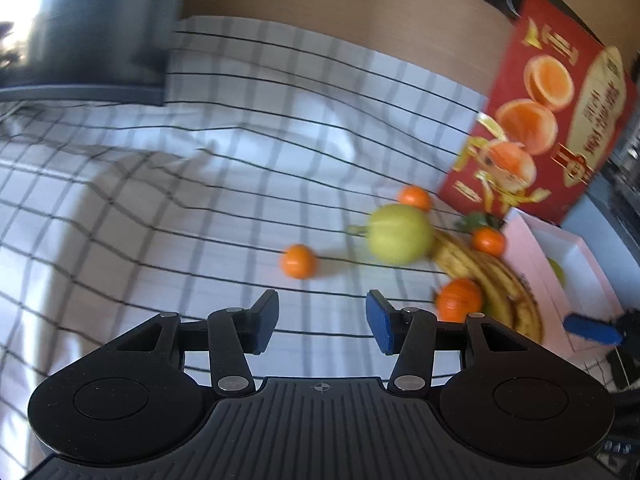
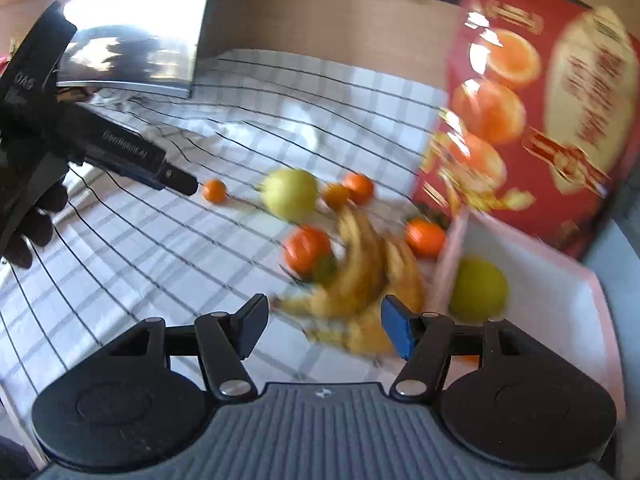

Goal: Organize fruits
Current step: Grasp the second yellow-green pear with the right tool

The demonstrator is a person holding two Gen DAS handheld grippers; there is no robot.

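1. A white cloth with a black grid (image 1: 248, 152) covers the work surface and lies in rumpled folds; behind it runs a tan wall (image 1: 340, 4), and a dark glossy panel (image 2: 136, 32) stands at the far left.
2. A red carton printed with halved and peeled oranges (image 1: 560, 120) stands upright at the right. Its gold and dark lettering is too blurred to read.
3. A pale pink box with a white inside (image 2: 560, 292) lies in front of the carton; one green apple (image 2: 478, 286) sits in it.
4. On the cloth lie a second green apple (image 1: 400, 234), a bunch of browning bananas (image 2: 360, 276) beside the box, and small tangerines around them; one tangerine (image 1: 298, 261) lies apart to the left.
5. The left gripper (image 1: 322, 322) hangs released over bare cloth, holding nothing. Its side bears blurred white writing in the right wrist view.
6. The right gripper (image 2: 324, 330) is spread wide above the bananas, gripping nothing.
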